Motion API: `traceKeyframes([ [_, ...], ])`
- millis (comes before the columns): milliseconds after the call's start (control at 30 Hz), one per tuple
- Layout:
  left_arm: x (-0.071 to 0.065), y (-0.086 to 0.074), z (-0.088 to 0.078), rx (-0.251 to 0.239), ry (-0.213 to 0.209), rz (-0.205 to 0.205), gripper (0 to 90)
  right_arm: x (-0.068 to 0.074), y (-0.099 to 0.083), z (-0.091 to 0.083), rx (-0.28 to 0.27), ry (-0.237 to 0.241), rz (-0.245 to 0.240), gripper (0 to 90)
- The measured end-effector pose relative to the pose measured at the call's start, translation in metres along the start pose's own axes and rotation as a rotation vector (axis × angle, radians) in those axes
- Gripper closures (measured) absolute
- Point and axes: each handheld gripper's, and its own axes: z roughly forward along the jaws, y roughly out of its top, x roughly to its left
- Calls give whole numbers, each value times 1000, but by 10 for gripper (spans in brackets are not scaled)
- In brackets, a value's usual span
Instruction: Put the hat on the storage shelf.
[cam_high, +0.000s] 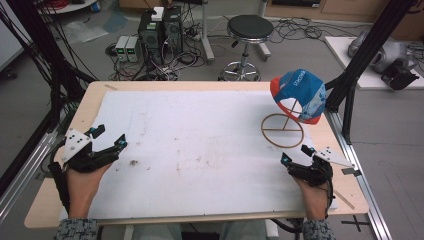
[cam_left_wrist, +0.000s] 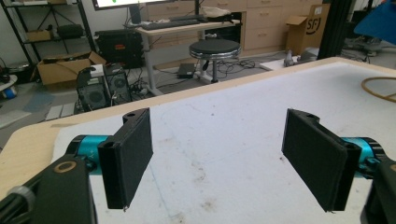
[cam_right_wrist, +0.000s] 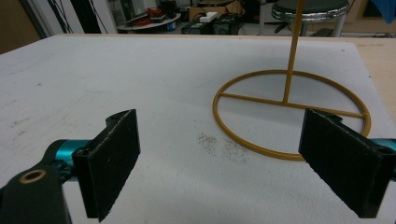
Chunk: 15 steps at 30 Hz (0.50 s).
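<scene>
A blue, red and white cap (cam_high: 299, 95) sits on top of a brown wire stand (cam_high: 283, 131) at the table's right back; the stand's ring base and upright rod (cam_right_wrist: 291, 51) rise just ahead of my right gripper (cam_right_wrist: 243, 168). That right gripper (cam_high: 296, 154) rests near the front right edge, open, with nothing between its pads. My left gripper (cam_high: 107, 137) lies at the left edge of the white mat (cam_high: 200, 150), open and empty, its jaws wide apart over the mat (cam_left_wrist: 219, 154). A corner of the cap (cam_left_wrist: 380, 21) and an arc of the stand ring (cam_left_wrist: 378, 88) show far right.
The wooden table (cam_high: 95, 90) borders the stained white mat. Black frame posts (cam_high: 350, 75) stand at the right, cables and rails at the left. A stool (cam_high: 247, 30), computer towers (cam_high: 160, 30) and cable clutter lie on the floor beyond the table.
</scene>
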Motion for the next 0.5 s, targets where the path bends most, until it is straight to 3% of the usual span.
traceKeyframes([
  [500,4,-15,2,24,9,5,248,2,0,2,9,3,-5,117],
])
